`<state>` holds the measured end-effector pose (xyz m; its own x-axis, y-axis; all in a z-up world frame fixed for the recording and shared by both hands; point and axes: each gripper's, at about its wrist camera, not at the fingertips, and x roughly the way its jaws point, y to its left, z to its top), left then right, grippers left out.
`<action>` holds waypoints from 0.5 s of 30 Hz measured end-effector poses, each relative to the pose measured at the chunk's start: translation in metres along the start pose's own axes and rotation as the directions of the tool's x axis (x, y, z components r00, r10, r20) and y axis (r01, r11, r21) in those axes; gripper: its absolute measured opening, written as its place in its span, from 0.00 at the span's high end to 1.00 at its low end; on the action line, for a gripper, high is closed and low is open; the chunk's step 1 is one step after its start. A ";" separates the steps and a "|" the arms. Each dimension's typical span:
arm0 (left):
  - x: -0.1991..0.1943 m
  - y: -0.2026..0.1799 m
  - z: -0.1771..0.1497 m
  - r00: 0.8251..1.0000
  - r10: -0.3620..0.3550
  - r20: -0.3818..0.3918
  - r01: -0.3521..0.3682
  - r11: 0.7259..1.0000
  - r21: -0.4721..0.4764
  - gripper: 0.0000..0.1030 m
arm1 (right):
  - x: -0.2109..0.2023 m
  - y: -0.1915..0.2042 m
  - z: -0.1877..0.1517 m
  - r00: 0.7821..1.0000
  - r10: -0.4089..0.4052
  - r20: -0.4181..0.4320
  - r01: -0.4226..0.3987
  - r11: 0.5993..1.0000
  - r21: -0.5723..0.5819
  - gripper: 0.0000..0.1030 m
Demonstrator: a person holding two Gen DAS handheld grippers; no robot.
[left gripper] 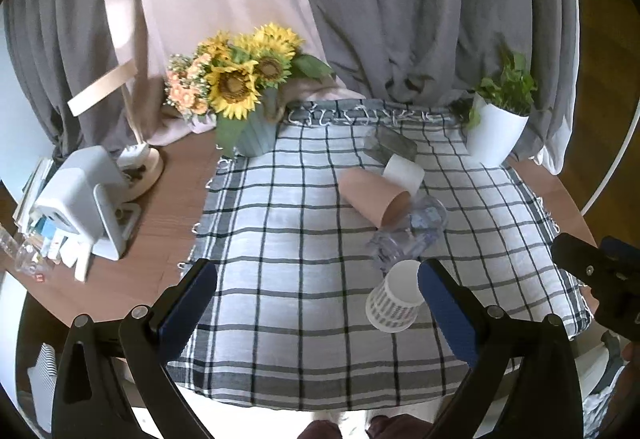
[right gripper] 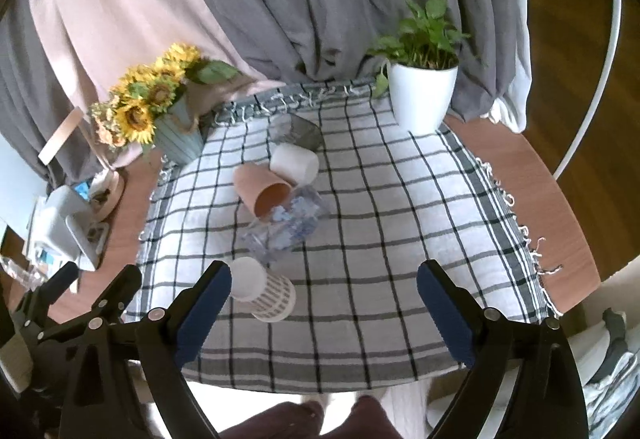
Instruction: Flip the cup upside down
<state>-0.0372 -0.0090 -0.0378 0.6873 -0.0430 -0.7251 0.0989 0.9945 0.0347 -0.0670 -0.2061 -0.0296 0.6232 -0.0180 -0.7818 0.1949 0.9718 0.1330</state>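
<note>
A white paper cup with a grey dash pattern [left gripper: 394,297] stands upside down on the checked cloth [left gripper: 280,239], just left of my left gripper's right finger. It also shows in the right wrist view [right gripper: 264,289], beside my right gripper's left finger. A peach cup [left gripper: 374,197] lies on its side, mouth toward me. A plain white cup [left gripper: 404,171] lies behind it. A clear patterned glass [left gripper: 412,233] lies on its side between them and the white paper cup. My left gripper [left gripper: 318,299] is open and empty. My right gripper [right gripper: 324,297] is open and empty.
A sunflower bouquet in a blue-grey pot [left gripper: 248,95] stands at the back left. A white pot with a green plant [left gripper: 496,127] stands at the back right. A clear glass object [left gripper: 390,145] lies near the cloth's far edge. A white device [left gripper: 84,195] sits on the left.
</note>
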 end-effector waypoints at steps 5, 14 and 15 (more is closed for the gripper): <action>-0.011 0.011 -0.003 1.000 0.011 0.023 -0.011 1.000 0.002 0.01 | -0.009 0.015 -0.008 0.999 -0.017 0.036 0.018 1.000 -0.020 0.08; -0.021 0.031 -0.006 0.997 0.051 0.061 -0.049 0.999 -0.021 0.01 | -0.016 0.037 -0.020 0.999 0.005 0.043 -0.003 0.999 -0.042 0.07; -0.022 0.032 -0.006 0.996 0.055 0.066 -0.054 0.998 -0.019 0.01 | -0.016 0.038 -0.020 0.999 0.006 0.042 -0.004 0.999 -0.039 0.07</action>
<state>-0.0536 0.0242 -0.0254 0.7376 0.0052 -0.6752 0.0482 0.9970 0.0604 -0.0849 -0.1643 -0.0248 0.6558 -0.0223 -0.7546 0.1623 0.9804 0.1121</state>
